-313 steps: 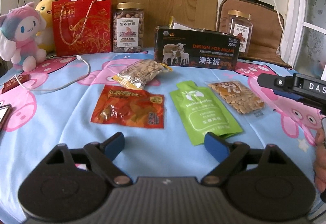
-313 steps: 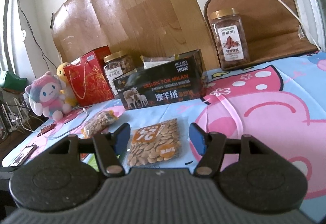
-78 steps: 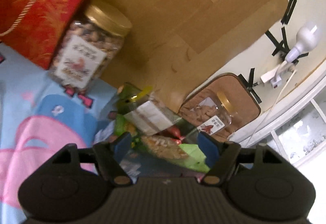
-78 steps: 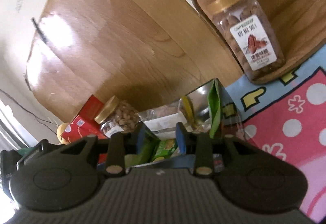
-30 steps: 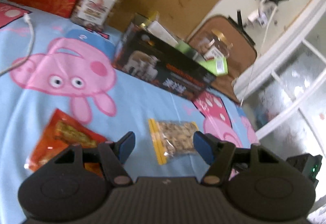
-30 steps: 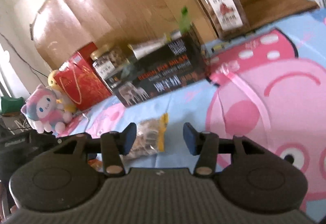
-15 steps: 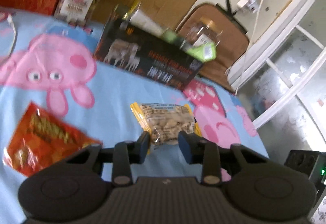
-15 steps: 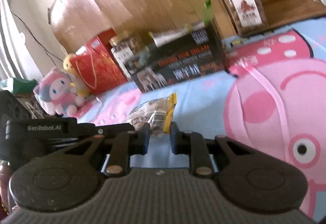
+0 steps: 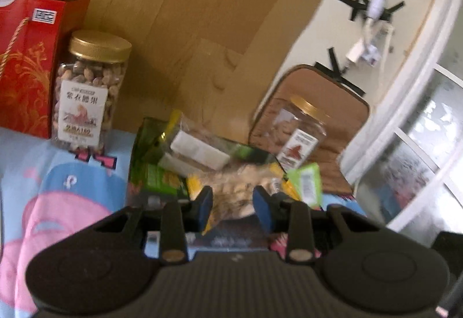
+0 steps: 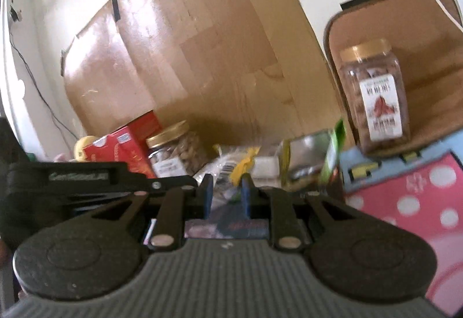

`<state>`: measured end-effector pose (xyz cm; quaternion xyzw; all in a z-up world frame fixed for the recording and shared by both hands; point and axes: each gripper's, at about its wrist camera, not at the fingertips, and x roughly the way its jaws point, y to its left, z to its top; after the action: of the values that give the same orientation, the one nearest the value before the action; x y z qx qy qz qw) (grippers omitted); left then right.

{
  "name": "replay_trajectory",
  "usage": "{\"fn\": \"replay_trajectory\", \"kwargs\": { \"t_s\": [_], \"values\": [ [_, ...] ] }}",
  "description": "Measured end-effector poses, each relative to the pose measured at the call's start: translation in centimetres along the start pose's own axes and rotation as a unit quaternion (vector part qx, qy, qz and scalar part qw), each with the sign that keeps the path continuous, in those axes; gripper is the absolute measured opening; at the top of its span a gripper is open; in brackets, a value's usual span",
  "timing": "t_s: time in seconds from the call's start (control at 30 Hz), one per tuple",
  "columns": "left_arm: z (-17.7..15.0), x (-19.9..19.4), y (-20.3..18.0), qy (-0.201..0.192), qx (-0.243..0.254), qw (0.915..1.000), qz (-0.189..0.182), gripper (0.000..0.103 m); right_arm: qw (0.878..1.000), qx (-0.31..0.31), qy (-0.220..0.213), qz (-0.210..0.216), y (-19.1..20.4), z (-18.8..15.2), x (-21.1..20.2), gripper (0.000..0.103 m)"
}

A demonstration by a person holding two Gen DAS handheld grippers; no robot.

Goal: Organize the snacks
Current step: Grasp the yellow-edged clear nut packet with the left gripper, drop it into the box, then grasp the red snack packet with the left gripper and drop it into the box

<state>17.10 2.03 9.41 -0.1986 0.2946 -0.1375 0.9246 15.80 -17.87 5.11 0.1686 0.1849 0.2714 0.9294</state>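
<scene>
A clear nut packet with yellow ends (image 9: pixel 237 188) hangs over the open black box (image 9: pixel 144 162), which holds other snack packets, one green (image 9: pixel 306 182). My left gripper (image 9: pixel 233 202) is shut on one end of the nut packet. My right gripper (image 10: pixel 224 190) is shut on the same packet (image 10: pixel 243 164) from the other side. In the right wrist view the box (image 10: pixel 306 162) sits just beyond the fingertips, and the left gripper's body (image 10: pixel 86 176) reaches in from the left.
A red gift box (image 9: pixel 26 57) and a gold-lidded nut jar (image 9: pixel 89 92) stand left of the black box. A second jar (image 10: pixel 376 95) stands at the right against a brown cushion (image 9: pixel 332 92). A wooden board (image 9: pixel 188 14) backs the bed.
Both grippers have closed on the nut packet and lifted it off the blue bedsheet, carrying it back and up over the black box.
</scene>
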Motion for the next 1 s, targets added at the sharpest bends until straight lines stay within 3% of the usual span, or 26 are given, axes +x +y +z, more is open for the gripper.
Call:
{"fn": "replay_trajectory", "kwargs": {
  "t_s": [0.07, 0.13, 0.2, 0.33, 0.47, 0.57, 0.63, 0.8, 0.9, 1.0],
  "values": [
    [0.5, 1.1, 0.2, -0.006, 0.004, 0.9998, 0.02, 0.033, 1.0, -0.023, 0.002, -0.01, 0.3, -0.1, 1.1, 0.03],
    [0.6, 1.7, 0.6, -0.006, -0.003, 0.9994, 0.035, 0.031, 0.998, -0.051, -0.008, -0.033, 0.6, -0.6, 1.6, 0.043],
    [0.5, 1.7, 1.3, -0.006, -0.018, 0.999, 0.041, 0.031, 0.997, -0.052, -0.03, -0.054, 0.4, -0.9, 0.9, 0.048],
    [-0.6, -0.2, 2.7, -0.02, -0.039, 0.9988, 0.024, 0.032, 0.996, -0.029, -0.051, -0.06, -0.6, -1.5, -1.3, 0.05],
    [-2.5, -3.9, 3.9, -0.035, -0.058, 0.9975, -0.017, 0.032, 0.998, -0.013, -0.048, -0.048, -0.8, -3.1, -3.9, 0.05],
    [-4.7, -7.0, 5.0, -0.041, -0.055, 0.9976, -0.013, 0.032, 1.0, 0.006, -0.001, -0.019, -0.2, -4.4, -4.0, 0.05],
    [-6.2, -8.8, 6.1, -0.036, -0.053, 0.9979, 0.011, 0.032, 0.998, 0.019, 0.054, 0.016, 0.4, -5.4, -3.7, 0.05],
    [-9.6, -13.0, 9.5, -0.027, -0.073, 0.9951, 0.061, 0.036, 0.982, 0.037, 0.165, 0.084, 2.4, -8.0, -3.0, 0.05],
    [-11.4, -14.8, 11.2, -0.022, -0.103, 0.9935, 0.041, 0.036, 0.969, 0.069, 0.208, 0.114, 3.1, -9.2, -2.7, 0.05],
    [-12.6, -15.4, 11.6, -0.017, -0.104, 0.9935, 0.043, 0.034, 0.964, 0.092, 0.218, 0.119, 3.4, -9.2, -2.5, 0.05]
  ]
}}
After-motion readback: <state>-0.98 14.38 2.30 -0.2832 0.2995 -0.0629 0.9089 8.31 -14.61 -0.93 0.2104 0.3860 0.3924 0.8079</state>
